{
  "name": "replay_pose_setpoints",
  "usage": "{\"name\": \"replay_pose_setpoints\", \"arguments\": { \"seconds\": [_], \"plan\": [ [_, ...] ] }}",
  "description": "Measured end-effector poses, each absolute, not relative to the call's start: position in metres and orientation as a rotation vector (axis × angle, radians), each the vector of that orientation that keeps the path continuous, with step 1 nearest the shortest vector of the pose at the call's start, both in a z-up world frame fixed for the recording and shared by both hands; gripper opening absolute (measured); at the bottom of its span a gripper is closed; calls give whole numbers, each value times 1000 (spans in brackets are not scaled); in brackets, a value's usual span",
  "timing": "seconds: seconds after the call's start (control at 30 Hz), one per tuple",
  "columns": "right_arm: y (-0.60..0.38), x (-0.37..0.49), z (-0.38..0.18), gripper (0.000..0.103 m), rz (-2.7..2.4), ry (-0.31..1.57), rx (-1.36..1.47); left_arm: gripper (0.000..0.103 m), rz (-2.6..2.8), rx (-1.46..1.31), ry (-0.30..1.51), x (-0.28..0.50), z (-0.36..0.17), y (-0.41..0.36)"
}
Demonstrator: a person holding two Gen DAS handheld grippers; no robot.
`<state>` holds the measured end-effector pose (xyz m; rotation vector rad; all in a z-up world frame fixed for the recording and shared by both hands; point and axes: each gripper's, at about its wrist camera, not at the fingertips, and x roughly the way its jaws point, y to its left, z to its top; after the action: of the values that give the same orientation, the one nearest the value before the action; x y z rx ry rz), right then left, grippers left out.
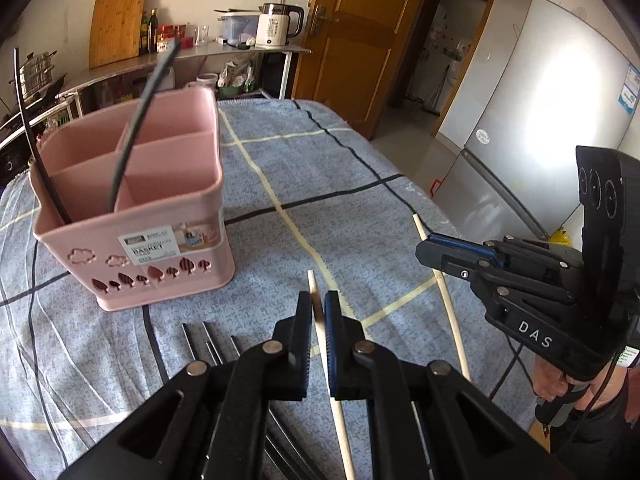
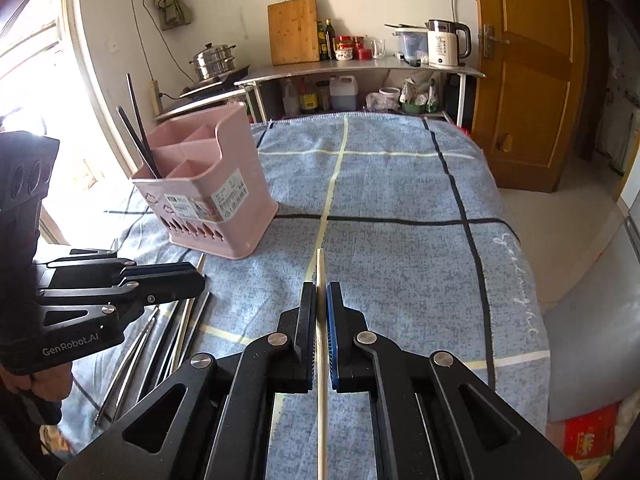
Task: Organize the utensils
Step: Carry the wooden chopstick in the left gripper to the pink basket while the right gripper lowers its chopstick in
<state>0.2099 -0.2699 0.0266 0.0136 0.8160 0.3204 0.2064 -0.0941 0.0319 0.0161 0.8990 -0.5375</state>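
Note:
My left gripper is shut on a pale wooden chopstick, whose tip pokes out past the pads above the blue checked cloth. My right gripper is shut on a second wooden chopstick, seen from the side as right gripper and long stick. A pink divided utensil basket stands at the left of the cloth, with two black chopsticks leaning in its compartments. The basket lies ahead and left of the right gripper. The left gripper hovers over several metal chopsticks.
More metal chopsticks lie on the cloth below the basket. Behind stands a steel counter with a kettle, cutting board, bottles and a steamer pot. A wooden door and a fridge are to the right.

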Motion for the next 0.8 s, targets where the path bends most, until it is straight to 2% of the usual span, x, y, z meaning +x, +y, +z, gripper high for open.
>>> {"name": "replay_pose_setpoints", "arguments": {
  "seconds": [0.3, 0.8],
  "plan": [
    [-275, 182, 80, 4, 331, 661, 32, 5, -567, -6, 743, 180, 96, -72],
    [-273, 158, 107, 4, 359, 598, 31, 5, -572, -7, 670, 156, 123, -51]
  ]
}}
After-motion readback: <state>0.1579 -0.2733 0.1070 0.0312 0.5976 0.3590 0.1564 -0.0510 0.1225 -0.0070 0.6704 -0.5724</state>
